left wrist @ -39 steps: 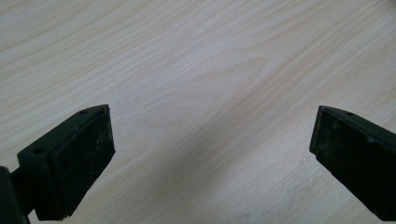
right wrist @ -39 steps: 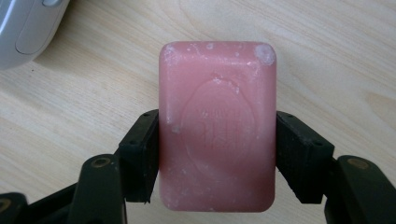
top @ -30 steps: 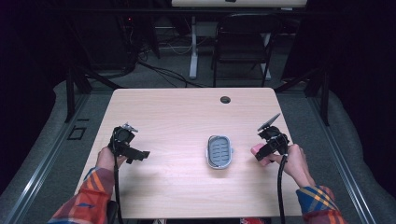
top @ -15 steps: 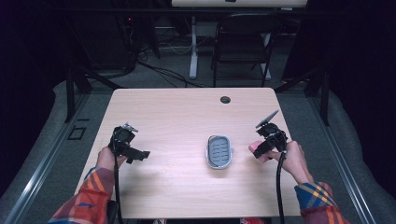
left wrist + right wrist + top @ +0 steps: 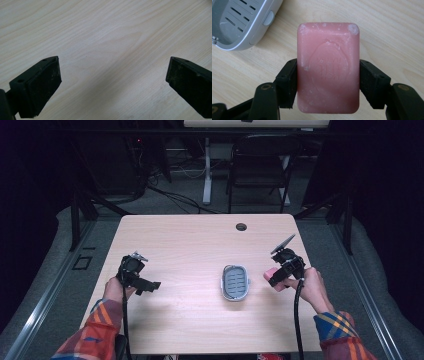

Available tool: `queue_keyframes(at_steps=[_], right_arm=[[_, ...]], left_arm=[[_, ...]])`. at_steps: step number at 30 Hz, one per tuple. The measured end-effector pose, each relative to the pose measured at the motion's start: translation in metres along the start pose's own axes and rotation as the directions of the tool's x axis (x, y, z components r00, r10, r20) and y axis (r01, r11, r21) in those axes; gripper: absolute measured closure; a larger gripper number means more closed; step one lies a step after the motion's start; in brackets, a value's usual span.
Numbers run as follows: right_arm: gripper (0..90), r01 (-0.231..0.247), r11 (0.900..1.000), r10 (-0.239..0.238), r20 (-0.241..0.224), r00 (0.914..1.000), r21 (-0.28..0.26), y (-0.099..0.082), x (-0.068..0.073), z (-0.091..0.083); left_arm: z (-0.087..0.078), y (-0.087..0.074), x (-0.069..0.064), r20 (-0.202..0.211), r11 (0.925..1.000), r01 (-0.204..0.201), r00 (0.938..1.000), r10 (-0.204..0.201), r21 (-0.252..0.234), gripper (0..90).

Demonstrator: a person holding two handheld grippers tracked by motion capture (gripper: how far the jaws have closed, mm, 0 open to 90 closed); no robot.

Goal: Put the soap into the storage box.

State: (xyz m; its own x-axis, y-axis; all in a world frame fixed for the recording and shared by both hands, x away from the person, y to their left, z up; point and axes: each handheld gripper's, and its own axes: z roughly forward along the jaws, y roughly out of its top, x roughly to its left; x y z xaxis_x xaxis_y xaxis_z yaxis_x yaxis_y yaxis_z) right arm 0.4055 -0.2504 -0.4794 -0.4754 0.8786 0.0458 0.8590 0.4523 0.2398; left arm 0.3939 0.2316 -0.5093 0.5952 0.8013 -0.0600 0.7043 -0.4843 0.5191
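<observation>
The pink soap bar [image 5: 328, 67] sits clamped in the right claw [image 5: 278, 279], now edged slightly nearer the grey soap dish [image 5: 235, 282] mid-tabletop [image 5: 175, 235], probably its destination. The left claw [image 5: 142, 285], jaws apart, idles near the left edge.

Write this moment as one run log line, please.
right gripper: shut on pink soap bar | left gripper: open | grey slotted soap dish: empty

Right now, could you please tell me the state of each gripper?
Left gripper: open, nothing between its jaws, over the pale wooden table.
Right gripper: shut on the pink rectangular soap bar.
</observation>
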Motion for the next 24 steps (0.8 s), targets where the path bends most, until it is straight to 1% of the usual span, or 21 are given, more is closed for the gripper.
queue_keyframes(at_steps=[2,3,4,5,6,8,11,12,13,14,15,16,17,18,19,20,21,22,23,24], right_arm=[[37.3,0.006,1.0,-0.006,0.0,1.0,0.0,0.002,0.001,-0.001],[37.3,0.018,0.9998,-0.018,-0.003,0.9998,0.012,0.003,0.001,-0.003],[37.3,0.016,0.9999,-0.016,-0.002,0.9999,0.001,0.005,0.003,-0.003],[37.4,0.025,0.9996,-0.025,0.005,0.9997,0.013,0.007,0.003,-0.004],[37.3,0.021,0.9998,-0.021,0.001,0.9998,0.004,0.007,0.004,-0.004],[37.3,0.022,0.9998,-0.022,0.005,0.9997,0.004,0.008,0.005,-0.005],[37.3,0.034,0.9994,-0.034,0.006,0.9994,0.003,0.014,0.008,-0.006],[37.3,0.044,0.999,-0.044,0.004,0.999,0.012,0.016,0.009,-0.008],[37.4,0.036,0.9994,-0.036,-0.002,0.9994,-0.003,0.016,0.01,-0.007],[37.3,0.049,0.9988,-0.049,0.005,0.9988,0.009,0.018,0.011,-0.008],[37.4,0.046,0.9989,-0.046,0.007,0.9989,0.011,0.019,0.012,-0.009],[37.4,0.059,0.9982,-0.059,-0.002,0.9983,0.011,0.021,0.012,-0.01],[37.4,0.059,0.9982,-0.059,-0.002,0.9983,0.011,0.021,0.012,-0.01],[37.4,0.061,0.9981,-0.061,0.008,0.9981,0.009,0.022,0.013,-0.011],[37.4,0.051,0.9987,-0.051,0.004,0.9987,-0.005,0.022,0.015,-0.011],[37.3,0.053,0.9986,-0.053,0.002,0.9986,0.0,0.023,0.015,-0.012],[37.3,0.055,0.9985,-0.055,0.001,0.9985,-0.008,0.024,0.016,-0.012],[37.3,0.055,0.9985,-0.055,0.001,0.9985,-0.004,0.024,0.017,-0.012],[37.4,0.067,0.9977,-0.067,0.004,0.9977,0.008,0.025,0.016,-0.013],[37.4,0.065,0.9978,-0.065,0.007,0.9978,0.009,0.026,0.017,-0.013]], left_arm=[[0.0,0.0,0.0,0.0,1.0,0.0,1.0,0.0,0.003,0.0],[0.0,0.0,0.0,-0.001,1.0,-0.003,1.0,0.003,0.002,0.0],[0.0,0.0,0.0,0.001,1.0,-0.001,1.0,0.001,0.003,0.0],[0.0,0.0,0.0,0.001,1.0,-0.001,1.0,0.001,0.002,0.0],[0.0,0.0,0.0,0.002,1.0,-0.002,1.0,0.002,0.0,0.0],[0.0,0.0,0.0,0.003,1.0,-0.003,1.0,0.003,0.003,0.0],[0.0,0.0,0.0,0.004,1.0,-0.005,1.0,0.005,0.001,0.0],[0.001,0.0,0.001,0.003,1.0,-0.006,1.0,0.006,0.003,0.0],[0.001,0.0,0.001,0.003,1.0,-0.006,1.0,0.006,0.004,0.0],[0.001,0.0,0.001,0.004,1.0,-0.006,1.0,0.006,0.004,0.0],[0.001,0.0,0.0,0.0,1.0,-0.006,1.0,0.006,0.001,0.0],[0.001,0.001,0.0,0.002,1.0,-0.006,1.0,0.006,0.001,0.0],[0.001,0.001,0.0,0.002,1.0,-0.006,1.0,0.006,0.001,0.0],[0.001,0.001,0.0,0.003,1.0,-0.007,1.0,0.007,0.001,0.0],[0.001,0.001,0.0,0.002,1.0,-0.008,1.0,0.008,0.0,0.0],[0.0,0.001,0.0,0.002,1.0,-0.009,1.0,0.009,0.0,0.0],[0.0,0.001,0.0,0.001,0.9999,-0.01,0.9999,0.01,-0.001,0.0],[0.0,0.001,0.0,0.002,0.9999,-0.01,0.9999,0.01,0.0,0.0],[0.001,0.001,0.0,0.002,1.0,-0.008,1.0,0.008,-0.002,0.0],[0.001,0.001,0.0,0.002,1.0,-0.01,1.0,0.01,-0.001,0.0]])
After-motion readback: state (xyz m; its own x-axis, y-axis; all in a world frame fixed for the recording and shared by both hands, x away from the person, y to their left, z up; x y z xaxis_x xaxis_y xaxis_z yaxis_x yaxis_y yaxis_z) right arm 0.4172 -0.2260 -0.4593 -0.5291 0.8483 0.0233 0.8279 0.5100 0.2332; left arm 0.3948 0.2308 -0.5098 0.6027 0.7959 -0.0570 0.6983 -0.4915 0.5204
